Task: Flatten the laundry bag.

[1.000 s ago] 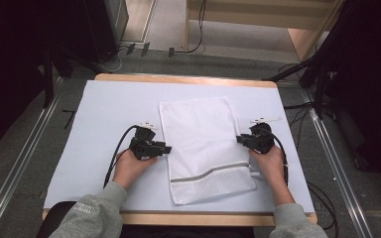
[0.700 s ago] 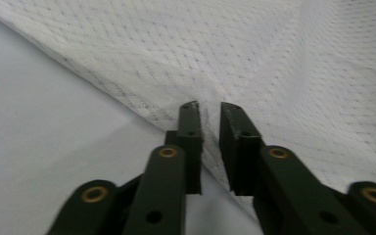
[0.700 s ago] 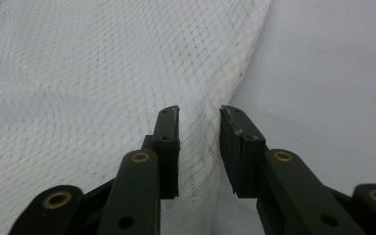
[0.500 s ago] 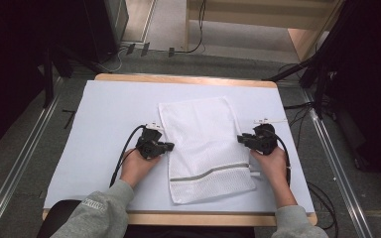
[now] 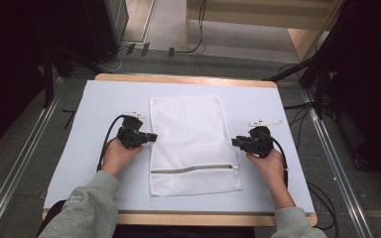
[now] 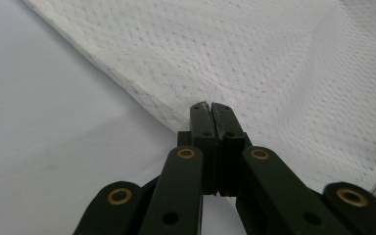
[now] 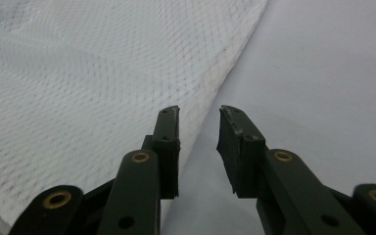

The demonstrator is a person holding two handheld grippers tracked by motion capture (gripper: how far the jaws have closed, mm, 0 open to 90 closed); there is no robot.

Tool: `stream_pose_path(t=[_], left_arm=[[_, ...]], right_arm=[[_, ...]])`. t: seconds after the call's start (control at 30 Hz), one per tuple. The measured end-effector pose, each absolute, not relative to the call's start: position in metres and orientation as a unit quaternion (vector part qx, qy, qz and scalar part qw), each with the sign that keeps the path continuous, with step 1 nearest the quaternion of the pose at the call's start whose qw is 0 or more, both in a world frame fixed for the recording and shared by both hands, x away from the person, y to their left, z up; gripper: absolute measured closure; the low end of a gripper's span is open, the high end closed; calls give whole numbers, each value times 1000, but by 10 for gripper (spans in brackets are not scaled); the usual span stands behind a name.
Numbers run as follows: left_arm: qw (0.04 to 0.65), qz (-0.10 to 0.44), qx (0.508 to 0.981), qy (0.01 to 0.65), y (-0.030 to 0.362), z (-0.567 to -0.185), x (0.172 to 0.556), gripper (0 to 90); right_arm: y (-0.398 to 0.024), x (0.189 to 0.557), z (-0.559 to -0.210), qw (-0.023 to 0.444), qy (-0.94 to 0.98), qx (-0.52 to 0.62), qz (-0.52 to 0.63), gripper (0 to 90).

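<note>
White mesh laundry bag point(image 5: 191, 141) lies on the table point(image 5: 79, 148); left gripper point(image 5: 151, 136) is clenched at the bag's left edge, right gripper point(image 5: 234, 142) released, straddling its right edge.

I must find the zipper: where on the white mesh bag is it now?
In the high view, the zipper crosses the white mesh bag near its end closest to the person, between the two hands.
</note>
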State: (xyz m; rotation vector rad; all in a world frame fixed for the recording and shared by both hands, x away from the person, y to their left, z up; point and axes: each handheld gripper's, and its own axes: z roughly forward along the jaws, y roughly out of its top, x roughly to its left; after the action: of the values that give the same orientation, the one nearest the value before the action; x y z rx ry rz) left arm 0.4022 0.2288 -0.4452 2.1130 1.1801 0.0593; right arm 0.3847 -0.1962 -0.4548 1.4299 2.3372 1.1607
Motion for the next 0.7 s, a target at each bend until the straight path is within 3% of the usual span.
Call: stream_pose_path(t=[0.3, 0.7], left_arm=[[348, 9, 806, 479, 266, -449, 416, 895], [351, 10, 799, 488, 273, -453, 414, 881]], right_arm=[[-171, 393, -453, 95, 780, 472, 401, 791], [-143, 421, -463, 89, 787, 471, 388, 754]])
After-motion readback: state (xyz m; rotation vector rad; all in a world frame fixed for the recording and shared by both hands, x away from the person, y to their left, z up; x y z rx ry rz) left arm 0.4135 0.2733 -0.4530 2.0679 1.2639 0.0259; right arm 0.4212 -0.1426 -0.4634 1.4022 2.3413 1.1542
